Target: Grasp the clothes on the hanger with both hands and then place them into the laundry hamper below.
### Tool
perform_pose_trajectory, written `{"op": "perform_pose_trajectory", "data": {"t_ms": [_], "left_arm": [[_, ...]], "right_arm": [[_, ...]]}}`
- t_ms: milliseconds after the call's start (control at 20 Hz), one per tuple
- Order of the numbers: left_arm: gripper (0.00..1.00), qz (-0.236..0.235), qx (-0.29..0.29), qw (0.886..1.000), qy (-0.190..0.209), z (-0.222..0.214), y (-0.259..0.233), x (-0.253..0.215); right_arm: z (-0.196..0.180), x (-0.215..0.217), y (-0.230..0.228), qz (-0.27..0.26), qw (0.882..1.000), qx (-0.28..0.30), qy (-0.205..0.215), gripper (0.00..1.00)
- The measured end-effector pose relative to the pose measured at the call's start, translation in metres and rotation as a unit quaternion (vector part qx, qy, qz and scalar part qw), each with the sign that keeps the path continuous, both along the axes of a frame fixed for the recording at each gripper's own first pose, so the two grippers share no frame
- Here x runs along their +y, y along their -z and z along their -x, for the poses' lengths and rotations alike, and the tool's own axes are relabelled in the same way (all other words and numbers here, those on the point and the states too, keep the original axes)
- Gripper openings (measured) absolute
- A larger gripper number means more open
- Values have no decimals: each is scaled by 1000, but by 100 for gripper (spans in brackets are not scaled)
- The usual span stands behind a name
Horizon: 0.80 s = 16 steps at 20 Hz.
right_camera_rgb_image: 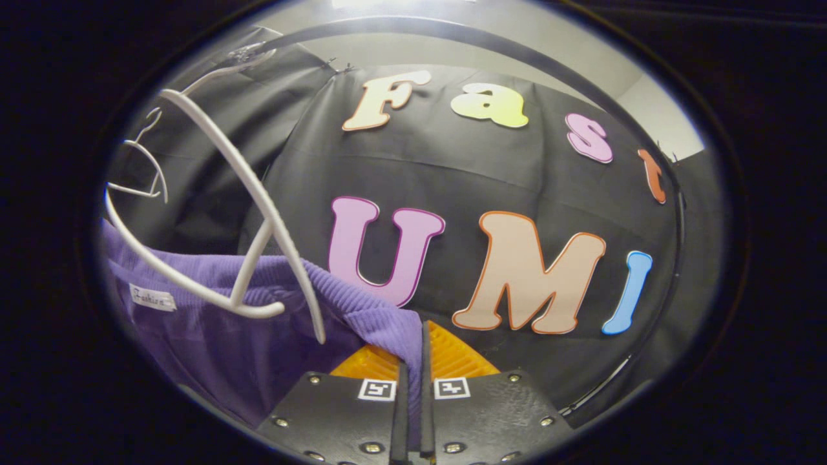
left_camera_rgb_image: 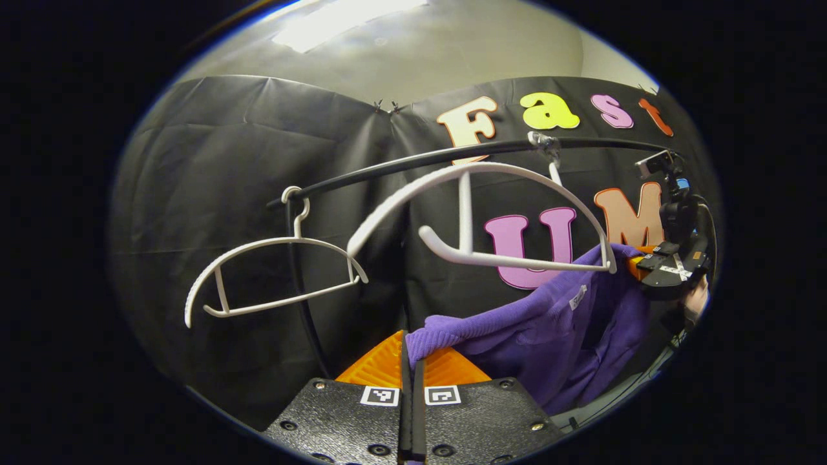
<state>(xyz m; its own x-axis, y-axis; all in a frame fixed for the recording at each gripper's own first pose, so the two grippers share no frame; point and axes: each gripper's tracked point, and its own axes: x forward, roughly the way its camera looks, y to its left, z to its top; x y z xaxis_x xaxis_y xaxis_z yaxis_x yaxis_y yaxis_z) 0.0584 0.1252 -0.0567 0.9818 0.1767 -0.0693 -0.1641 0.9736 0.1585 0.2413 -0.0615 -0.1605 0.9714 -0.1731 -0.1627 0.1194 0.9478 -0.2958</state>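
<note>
In the left gripper view, the left tongs (left_camera_rgb_image: 411,371) point forward and slightly up toward the booth wall, their orange fingers (left_camera_rgb_image: 378,368) clamped together on a ribbed edge of the purple garment (left_camera_rgb_image: 555,329). The cloth runs from that grip up and to the right, sagging between the two grips, to the right tongs (left_camera_rgb_image: 636,263), which show far to the right at the garment's other shoulder, a hand (left_camera_rgb_image: 696,300) just behind them.

In the right gripper view, the right tongs (right_camera_rgb_image: 413,361) also aim forward at the wall, pressed shut on the ribbed purple edge, which drapes away to the left and down.

The garment hangs just below the near white hanger (left_camera_rgb_image: 478,213), whose right tip lies near the cloth; I cannot tell whether they touch. This hanger hooks on the black rail (left_camera_rgb_image: 400,165). A second white hanger (left_camera_rgb_image: 271,271) hangs bare farther left on the same rail.
</note>
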Motion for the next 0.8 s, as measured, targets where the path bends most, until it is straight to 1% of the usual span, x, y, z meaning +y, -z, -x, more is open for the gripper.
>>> {"op": "perform_pose_trajectory", "data": {"t_ms": [400,600,800], "left_arm": [[0,7,20,999,29,-4,21,-24],[0,13,24,998,50,-7,25,-40],[0,17,26,997,71,-9,27,-58]], "right_arm": [[39,30,23,6,999,30,-36,7],[55,46,30,-10,998,41,-47,7],[67,51,36,-16,997,48,-52,7]]}}
